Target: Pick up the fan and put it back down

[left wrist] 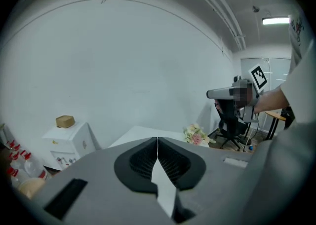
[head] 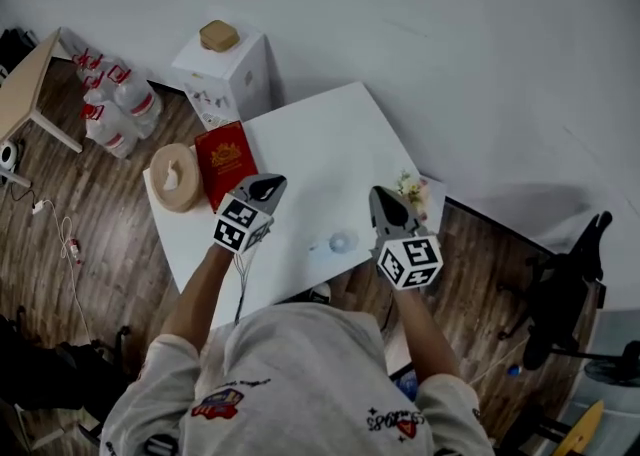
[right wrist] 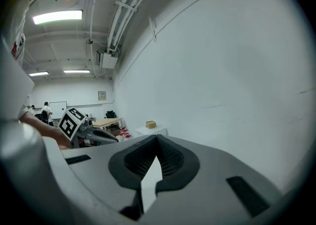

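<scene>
Both claws are closed and empty. The left claw [left wrist: 157,142] and the right claw [right wrist: 157,139] each show ribbed pads meeting at the tip in their own gripper views. Both are held over the table, aimed toward the wall [head: 450,34], which fills most of each gripper view.

Wooden floor [head: 110,234] surrounds the white table [head: 330,134]. The table's far corner comes close to the wall, and its near edge is hidden under the person's grey top [head: 300,374]. A white cabinet [head: 235,79] stands beyond the table's left side. A dark office chair [head: 565,284] sits well off to the right.

A red book [head: 225,159] and a round beige holder [head: 177,177] crowd the table's left edge. Flowers [head: 412,189] sit at its right edge, partly behind the right claw.

The fan [head: 343,241] is a small, pale bluish disc lying on the table between the two claws, well apart from the things at either edge. It is too blurred to make out further, and neither gripper view shows it.
</scene>
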Demonstrator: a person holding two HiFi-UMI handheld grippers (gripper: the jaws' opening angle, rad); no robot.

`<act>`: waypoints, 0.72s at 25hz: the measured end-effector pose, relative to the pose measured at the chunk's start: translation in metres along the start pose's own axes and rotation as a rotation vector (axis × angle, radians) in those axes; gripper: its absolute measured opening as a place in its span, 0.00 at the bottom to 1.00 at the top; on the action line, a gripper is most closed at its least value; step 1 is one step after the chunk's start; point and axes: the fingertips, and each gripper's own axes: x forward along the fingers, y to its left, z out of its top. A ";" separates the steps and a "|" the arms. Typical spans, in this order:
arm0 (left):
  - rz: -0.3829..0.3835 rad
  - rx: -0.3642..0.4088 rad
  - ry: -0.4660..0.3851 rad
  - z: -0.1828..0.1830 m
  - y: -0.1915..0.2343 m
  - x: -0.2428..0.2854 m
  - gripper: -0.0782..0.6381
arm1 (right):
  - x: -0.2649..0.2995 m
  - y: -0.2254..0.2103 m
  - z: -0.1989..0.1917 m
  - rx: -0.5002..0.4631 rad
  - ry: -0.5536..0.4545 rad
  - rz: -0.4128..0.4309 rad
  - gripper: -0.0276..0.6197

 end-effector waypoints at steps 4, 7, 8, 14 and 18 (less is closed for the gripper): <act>0.070 0.024 -0.076 0.035 0.020 -0.026 0.12 | 0.011 0.007 0.013 -0.015 -0.021 0.019 0.04; 0.111 0.037 -0.117 0.053 0.031 -0.042 0.12 | 0.016 0.014 0.026 -0.021 -0.055 0.039 0.04; 0.118 0.032 -0.124 0.056 0.033 -0.046 0.12 | 0.017 0.017 0.030 -0.018 -0.072 0.054 0.04; 0.139 0.016 -0.153 0.061 0.042 -0.060 0.12 | 0.018 0.029 0.046 -0.037 -0.132 0.092 0.04; 0.143 0.002 -0.151 0.056 0.043 -0.063 0.12 | 0.017 0.029 0.044 -0.039 -0.127 0.085 0.04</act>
